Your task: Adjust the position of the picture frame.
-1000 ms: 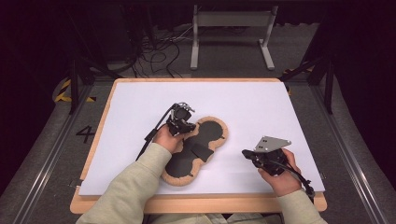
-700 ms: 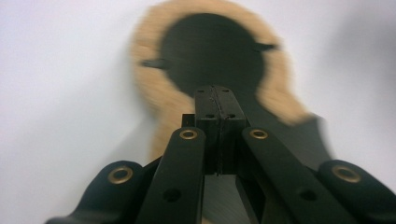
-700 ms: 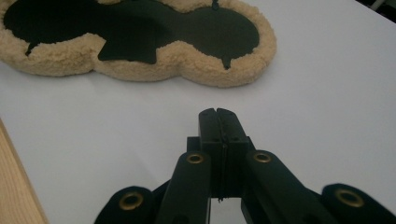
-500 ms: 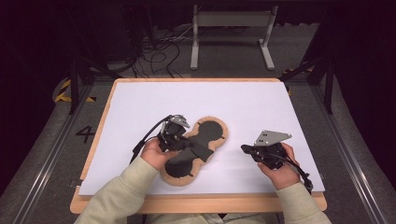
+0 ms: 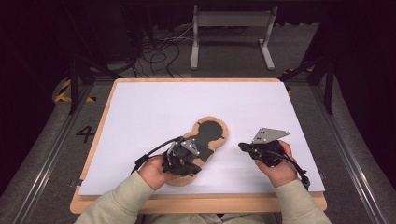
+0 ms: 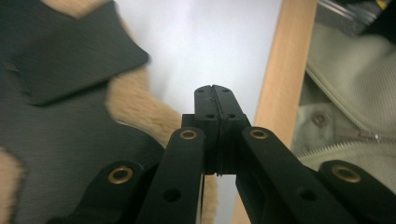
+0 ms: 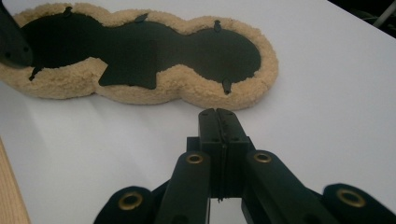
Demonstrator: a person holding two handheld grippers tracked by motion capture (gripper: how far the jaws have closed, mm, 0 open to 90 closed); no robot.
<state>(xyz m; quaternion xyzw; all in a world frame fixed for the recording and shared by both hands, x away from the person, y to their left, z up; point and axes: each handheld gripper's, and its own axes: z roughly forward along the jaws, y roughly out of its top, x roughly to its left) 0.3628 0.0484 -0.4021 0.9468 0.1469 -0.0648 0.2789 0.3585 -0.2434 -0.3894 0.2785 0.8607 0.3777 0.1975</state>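
A peanut-shaped black pad with a tan fleece rim (image 5: 212,131) lies on the white table top (image 5: 187,105), near the front middle. My left gripper (image 5: 181,166) hovers over the pad's near end; its jaws are shut with nothing between them (image 6: 213,88), and they point past the pad (image 6: 60,130) toward the table's wooden front edge (image 6: 275,93). My right gripper (image 5: 243,147) rests to the right of the pad, jaws shut and empty (image 7: 216,112), aimed at the fleece rim (image 7: 187,88) a short way off. A loose black flap (image 7: 128,70) lies on the pad's middle.
The person's beige jacket (image 6: 345,93) sits just beyond the front edge. Behind the table stand a metal frame (image 5: 231,21) and floor cables (image 5: 159,51). A painted "4" (image 5: 86,134) marks the floor at left. White surface stretches on all sides of the pad.
The left hand has slid its gripper from over the pad's middle back toward the near end and the front edge. The right hand has stayed about where it was.
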